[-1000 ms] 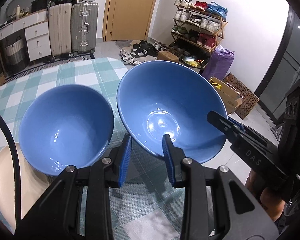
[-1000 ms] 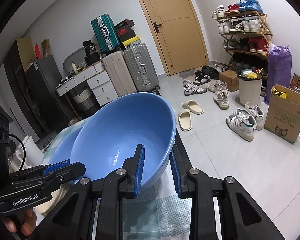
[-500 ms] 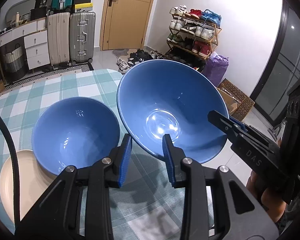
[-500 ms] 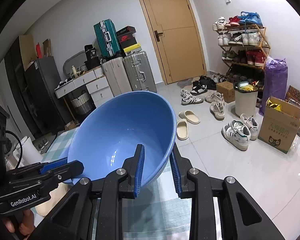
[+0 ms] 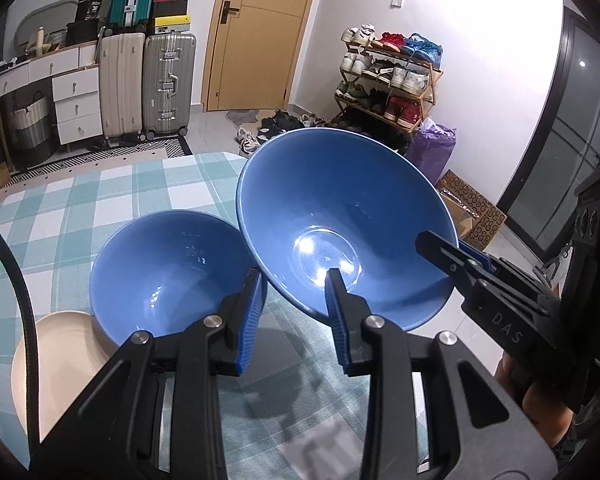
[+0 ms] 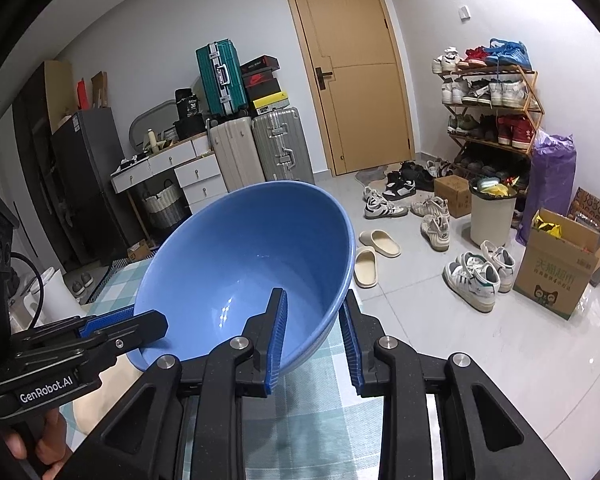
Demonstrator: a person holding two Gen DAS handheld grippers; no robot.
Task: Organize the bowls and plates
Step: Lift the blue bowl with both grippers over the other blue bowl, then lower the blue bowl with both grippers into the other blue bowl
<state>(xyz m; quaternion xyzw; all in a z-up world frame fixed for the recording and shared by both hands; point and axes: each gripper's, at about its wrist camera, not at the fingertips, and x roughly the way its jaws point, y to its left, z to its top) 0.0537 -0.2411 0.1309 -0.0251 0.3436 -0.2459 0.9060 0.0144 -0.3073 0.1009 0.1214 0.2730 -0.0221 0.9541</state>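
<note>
A large blue bowl [image 5: 340, 216] is held tilted in the air above the checked tablecloth. My left gripper [image 5: 294, 312] is shut on its near rim, and my right gripper [image 6: 312, 336] is shut on its opposite rim; the bowl also shows in the right wrist view [image 6: 244, 268]. The right gripper shows in the left wrist view [image 5: 456, 256]. A smaller blue bowl [image 5: 168, 276] stands on the table to the left, beside a cream plate [image 5: 60, 364].
The table with a green-white checked cloth [image 5: 80, 200] ends near the right, over a tiled floor. Suitcases [image 5: 148, 84], a drawer unit [image 5: 76, 100], a shoe rack [image 5: 388, 80], a cardboard box [image 6: 560, 264] and a bin [image 6: 492, 216] stand around the room.
The large bowl has risen and moved away from the small bowl, held by both grippers. Both views sit higher, and the small bowl and cream plate appear lower and further off.
</note>
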